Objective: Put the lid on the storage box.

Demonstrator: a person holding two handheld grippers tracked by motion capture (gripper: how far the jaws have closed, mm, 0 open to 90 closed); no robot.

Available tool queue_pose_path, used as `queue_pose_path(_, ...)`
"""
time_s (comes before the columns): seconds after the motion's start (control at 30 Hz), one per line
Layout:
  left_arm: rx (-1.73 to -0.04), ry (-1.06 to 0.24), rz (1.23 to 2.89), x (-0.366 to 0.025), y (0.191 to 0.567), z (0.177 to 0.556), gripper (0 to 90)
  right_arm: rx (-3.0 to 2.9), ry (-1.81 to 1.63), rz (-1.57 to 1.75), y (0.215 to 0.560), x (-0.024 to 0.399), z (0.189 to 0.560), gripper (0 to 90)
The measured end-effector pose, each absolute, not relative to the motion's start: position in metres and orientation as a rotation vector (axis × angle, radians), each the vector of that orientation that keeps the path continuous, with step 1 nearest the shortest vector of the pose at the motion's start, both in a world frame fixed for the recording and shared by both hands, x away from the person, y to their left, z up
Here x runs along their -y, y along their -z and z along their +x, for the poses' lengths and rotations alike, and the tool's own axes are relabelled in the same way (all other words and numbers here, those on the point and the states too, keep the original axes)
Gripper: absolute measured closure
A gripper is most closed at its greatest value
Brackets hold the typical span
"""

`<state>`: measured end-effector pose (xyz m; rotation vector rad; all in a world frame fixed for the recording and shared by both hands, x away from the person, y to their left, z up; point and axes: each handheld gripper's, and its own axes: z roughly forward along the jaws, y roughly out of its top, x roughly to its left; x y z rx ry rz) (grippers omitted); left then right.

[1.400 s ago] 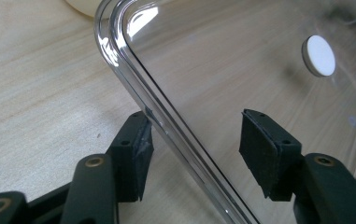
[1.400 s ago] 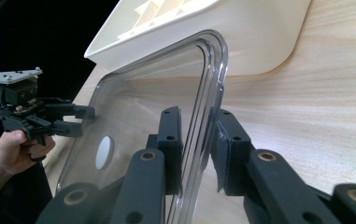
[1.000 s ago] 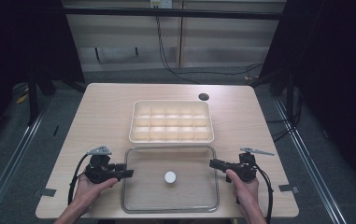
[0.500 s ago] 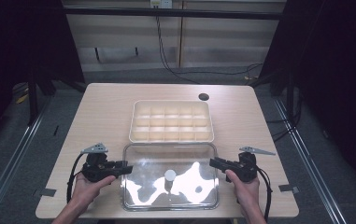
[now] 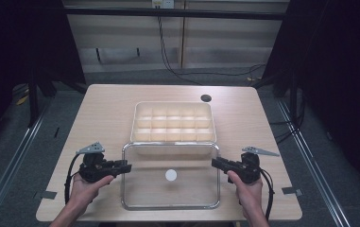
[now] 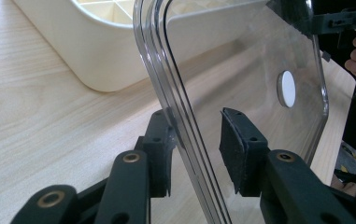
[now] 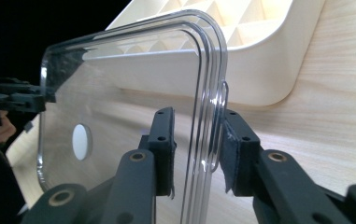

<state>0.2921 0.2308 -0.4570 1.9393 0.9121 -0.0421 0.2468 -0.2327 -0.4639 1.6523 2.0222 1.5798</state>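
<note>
A clear plastic lid [image 5: 187, 189] with a white round spot [image 5: 170, 175] at its middle hangs level between my two grippers, and its far edge overlaps the front rim of a cream compartment tray [image 5: 173, 104]. My left gripper [image 5: 126, 166] straddles the lid's left edge. Its jaws have just been closing. In the left gripper view one pad [image 6: 164, 149] touches the lid's rim [image 6: 185, 140], while a gap shows at the other pad. My right gripper [image 5: 214, 163] straddles the right edge. Its jaws have just been opening slightly. One pad [image 7: 234, 154] lies against the rim [image 7: 208, 140], and the other stands a little off.
The light wooden table [image 5: 102, 118] has a dark round hole [image 5: 205, 98] near its far right. Bare wood lies to either side of the tray. Cables trail from both grippers toward the front edge. Dark floor and metal rails surround the table.
The lid has tilted, flashed glare, and now sits slightly farther from me, over the tray's front rim. Both hands have stayed nearly in place.
</note>
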Motion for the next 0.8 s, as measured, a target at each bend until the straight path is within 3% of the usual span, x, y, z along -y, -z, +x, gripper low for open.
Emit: queue_pose_path(0.8,-0.892,0.0,1.881,-0.233,0.439,0.291,71.0,-1.994,-1.59,1.593,0.441,0.233,0.245,71.4)
